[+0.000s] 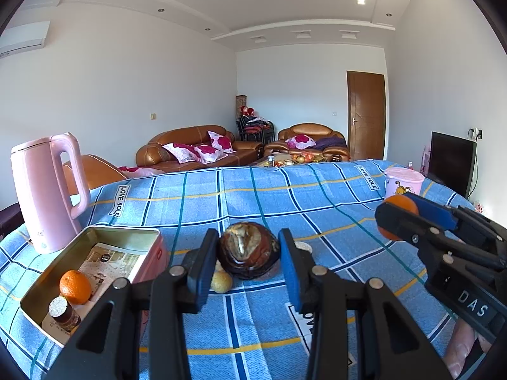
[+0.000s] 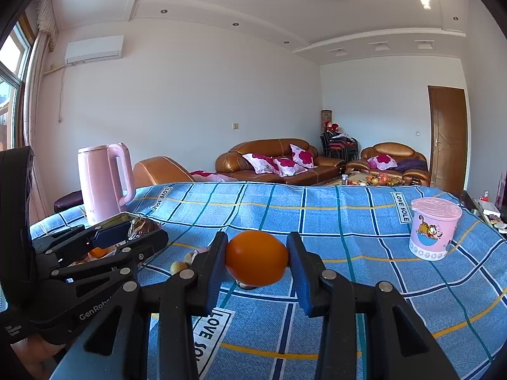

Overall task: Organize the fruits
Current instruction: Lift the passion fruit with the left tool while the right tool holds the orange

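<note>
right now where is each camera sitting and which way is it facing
Left wrist: sits on the left tool, facing across the checked cloth toward the sofas; its fingers clamp a dark brown fruit, a tin sits left, and the right tool shows at right.
Right wrist: sits on the right tool, facing the same way; its fingers clamp an orange, and the left tool shows at left.
Shared: kettle, pink cup, cloth, both held fruits.
</note>
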Tool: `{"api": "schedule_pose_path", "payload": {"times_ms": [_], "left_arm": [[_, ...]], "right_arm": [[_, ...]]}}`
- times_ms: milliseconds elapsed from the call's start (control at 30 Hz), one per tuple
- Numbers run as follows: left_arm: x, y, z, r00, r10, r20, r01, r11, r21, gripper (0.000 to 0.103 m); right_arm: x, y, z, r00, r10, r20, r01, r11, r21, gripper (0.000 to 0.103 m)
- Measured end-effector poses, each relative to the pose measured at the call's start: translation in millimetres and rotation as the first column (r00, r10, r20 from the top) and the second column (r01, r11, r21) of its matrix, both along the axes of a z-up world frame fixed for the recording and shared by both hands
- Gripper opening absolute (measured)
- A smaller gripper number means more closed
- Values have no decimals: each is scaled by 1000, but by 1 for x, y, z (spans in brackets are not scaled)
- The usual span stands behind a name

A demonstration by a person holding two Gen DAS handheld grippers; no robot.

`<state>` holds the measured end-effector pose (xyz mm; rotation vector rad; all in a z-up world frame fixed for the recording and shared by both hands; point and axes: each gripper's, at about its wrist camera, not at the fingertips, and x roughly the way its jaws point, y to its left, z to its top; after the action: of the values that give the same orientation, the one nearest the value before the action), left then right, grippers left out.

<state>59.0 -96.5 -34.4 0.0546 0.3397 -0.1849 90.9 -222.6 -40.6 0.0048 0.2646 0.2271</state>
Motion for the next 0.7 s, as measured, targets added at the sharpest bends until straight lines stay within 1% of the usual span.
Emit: {"api": "schedule_pose_path", "payload": {"times_ms": [300,700], "left_arm": [[1,5,-1,1000,16,-7,-16,1000,6,40],[5,26,-2,998,51,-44,-51,999,10,40]], "right_arm": [[-1,8,0,1000,9,-9,-9,1000,-17,41],[12,33,-3,997,62,-46,-63,998,-25,41]]}}
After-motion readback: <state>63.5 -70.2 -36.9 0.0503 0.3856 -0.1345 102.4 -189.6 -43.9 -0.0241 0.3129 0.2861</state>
